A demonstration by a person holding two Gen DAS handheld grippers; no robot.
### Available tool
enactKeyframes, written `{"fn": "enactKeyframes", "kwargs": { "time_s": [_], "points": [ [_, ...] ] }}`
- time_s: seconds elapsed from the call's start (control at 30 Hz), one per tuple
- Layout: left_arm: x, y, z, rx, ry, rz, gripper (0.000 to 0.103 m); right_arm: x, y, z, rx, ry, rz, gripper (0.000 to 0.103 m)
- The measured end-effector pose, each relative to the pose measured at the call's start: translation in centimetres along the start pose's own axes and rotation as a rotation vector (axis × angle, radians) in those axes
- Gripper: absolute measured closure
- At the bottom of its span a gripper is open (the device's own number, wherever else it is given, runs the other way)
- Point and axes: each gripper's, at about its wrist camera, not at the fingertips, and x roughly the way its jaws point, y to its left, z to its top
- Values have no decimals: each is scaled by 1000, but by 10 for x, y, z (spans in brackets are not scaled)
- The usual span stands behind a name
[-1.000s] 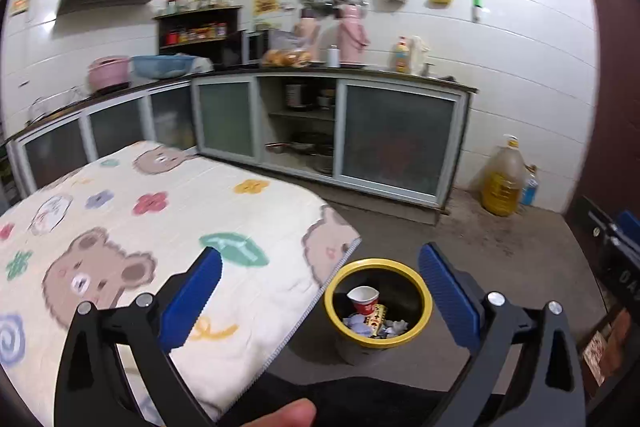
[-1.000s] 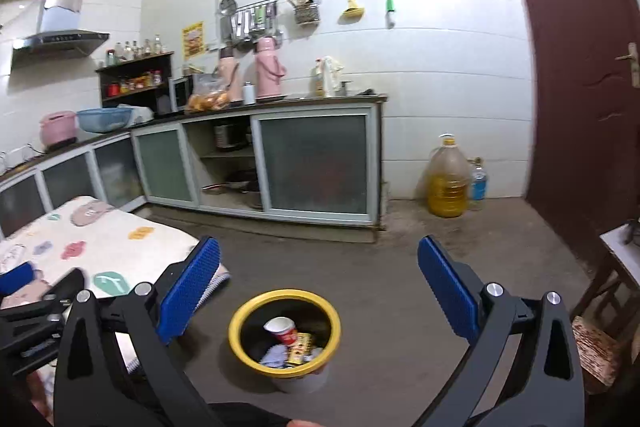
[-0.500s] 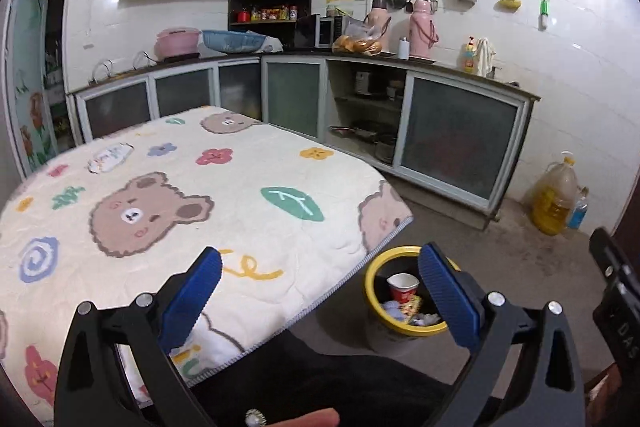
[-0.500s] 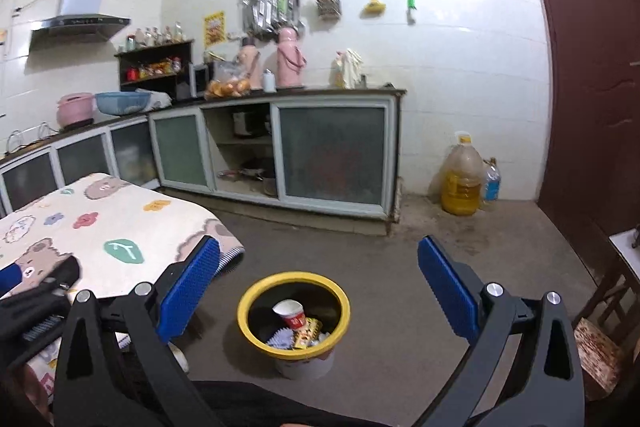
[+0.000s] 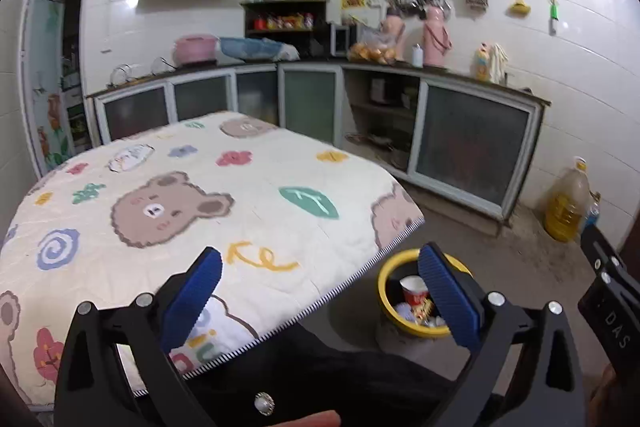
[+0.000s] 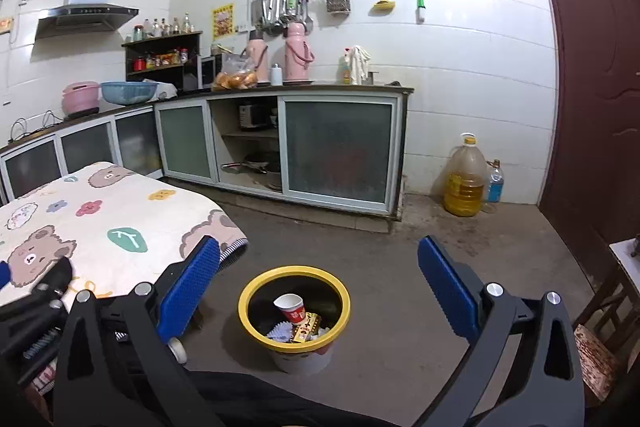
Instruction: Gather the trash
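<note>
A yellow-rimmed trash bin stands on the concrete floor beside the table; inside lie a red-and-white paper cup, a yellow wrapper and crumpled paper. My right gripper hangs open above the bin with nothing between its blue pads. In the left wrist view the trash bin sits just past the table corner, partly hidden by a blue pad. My left gripper is open and empty over the front edge of the table, which is covered by a bear-print cloth.
Glass-door cabinets and a cluttered counter line the far walls. An oil jug and a small bottle stand by the dark red door. A wooden chair is at the right. Bare floor lies between bin and cabinets.
The left gripper has swung left and up, from over the bin to over the table edge. The right gripper rose slightly and stays above the bin. Both stayed open.
</note>
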Motion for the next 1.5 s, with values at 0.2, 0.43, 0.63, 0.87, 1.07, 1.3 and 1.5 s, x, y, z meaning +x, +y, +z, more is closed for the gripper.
{"fn": "enactKeyframes", "kwargs": {
  "time_s": [0.2,0.43,0.63,0.87,1.07,1.3,1.5],
  "points": [
    [-9,4,5,-16,-42,28,8,-1,5,-2,-9,-7,-19,8],
    [-9,6,6,-30,-31,33,8,2,8,-4,-19,4,-24,8],
    [-9,7,7,-42,-24,42,8,6,10,-5,-22,25,-29,8],
    [-8,7,7,-46,-17,30,8,9,12,-7,-25,44,-34,8],
    [-8,8,6,-47,-18,22,8,10,12,-8,-28,45,-34,8],
    [-7,8,6,-54,-13,28,8,10,12,-10,-29,48,-35,8],
    [-5,8,5,-58,-6,28,8,12,11,-11,-33,54,-35,8]
  ]
}}
